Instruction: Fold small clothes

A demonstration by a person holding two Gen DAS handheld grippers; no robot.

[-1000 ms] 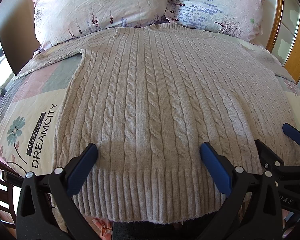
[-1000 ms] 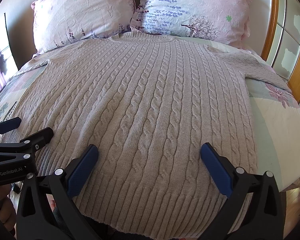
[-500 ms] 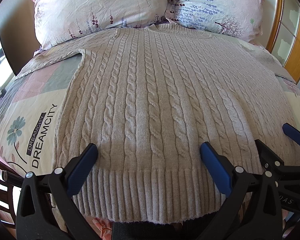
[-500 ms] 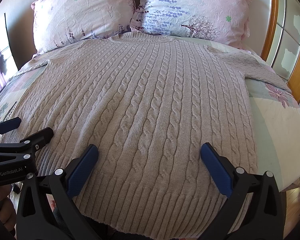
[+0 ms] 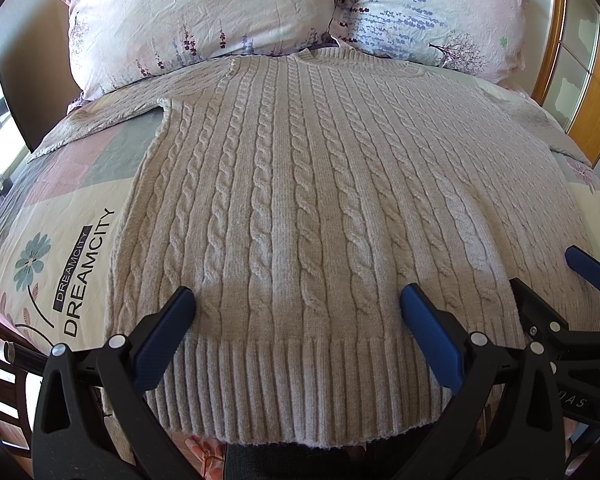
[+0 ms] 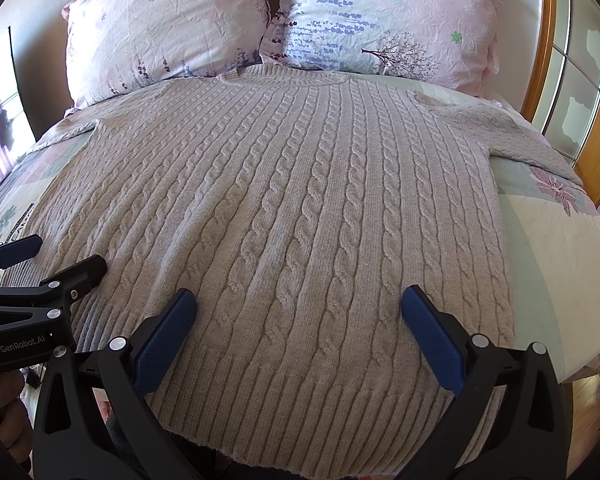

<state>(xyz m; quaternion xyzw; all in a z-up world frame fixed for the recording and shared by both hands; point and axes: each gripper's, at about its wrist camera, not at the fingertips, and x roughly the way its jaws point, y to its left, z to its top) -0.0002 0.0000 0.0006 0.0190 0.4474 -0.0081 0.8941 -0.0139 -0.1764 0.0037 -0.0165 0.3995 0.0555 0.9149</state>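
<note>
At the far left, a quilted bedspread printed with a teal flower and the word DREAMCITY (image 5: 40, 280) shows bare beside the beige cable-knit sweater (image 5: 300, 200), which lies flat and face-up across the bed, its neckline touching the two pink floral pillows (image 5: 204, 16) at the headboard and its sleeves spread out to either side. The left gripper (image 5: 296, 308) hovers over the ribbed hem (image 5: 300, 384) near the left corner, its blue-padded fingers (image 5: 166, 336) spread wide and holding nothing; just to its right the right gripper (image 6: 298, 308) sits likewise, jaws wide apart and empty, above the hem's right portion (each tool shows at the edge of the other's view, so they are close neighbours). No fold looks begun. The step in hand seems to be taking hold of the hem: each gripper would best drop onto its own corner, pinch both layers of the thick knit together, and lift evenly so the cables stay straight; a bite on only the top layer would likely let the sweater sag and skew
</note>
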